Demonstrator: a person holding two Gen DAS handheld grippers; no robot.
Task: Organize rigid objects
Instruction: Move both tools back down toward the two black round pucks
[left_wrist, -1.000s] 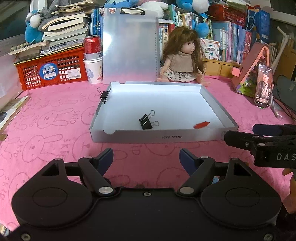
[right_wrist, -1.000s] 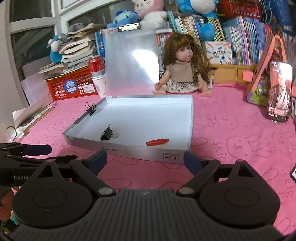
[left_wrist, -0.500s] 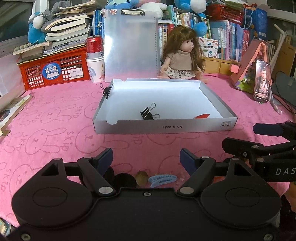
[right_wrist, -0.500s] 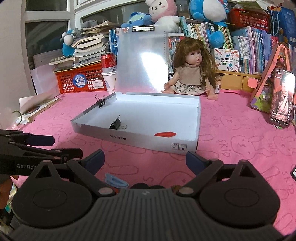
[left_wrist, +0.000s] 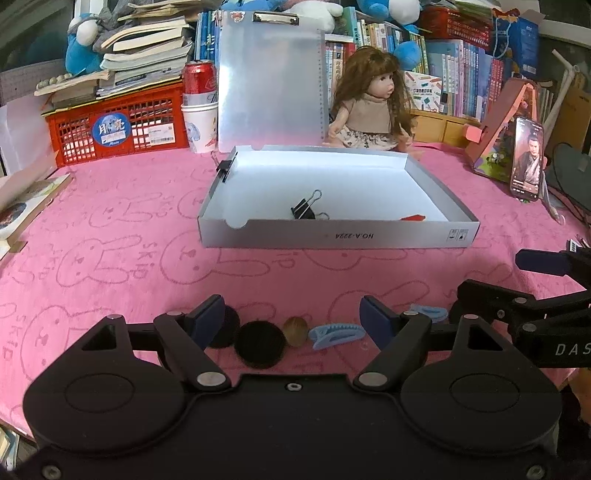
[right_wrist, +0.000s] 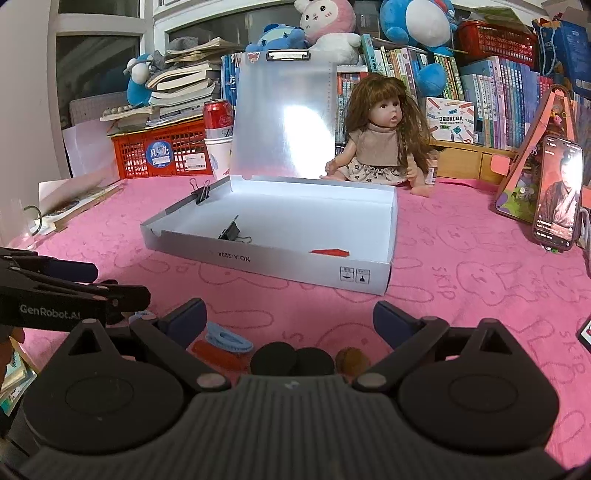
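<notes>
Pink bunny-print tablecloth (left_wrist: 110, 229) across the whole table, "SKIP" lettering repeated on it. Along the back: packed bookshelf (right_wrist: 491, 103) with plush toys (right_wrist: 417, 22) on top, red plastic crate (left_wrist: 110, 129) under a leaning stack of books (left_wrist: 147, 44), long-haired doll (right_wrist: 380, 147) seated in front. Dark window (right_wrist: 99, 48) with white frame at far left, glare patch on upright translucent clipboard (right_wrist: 288, 118).

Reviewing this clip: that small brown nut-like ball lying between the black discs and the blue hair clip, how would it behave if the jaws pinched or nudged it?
The brown ball looks rounded, so a nudge would probably roll it across the pink cloth. Its surface seems hard and smooth, so it may squirt out of a pinch. It is small and likely light.
</notes>
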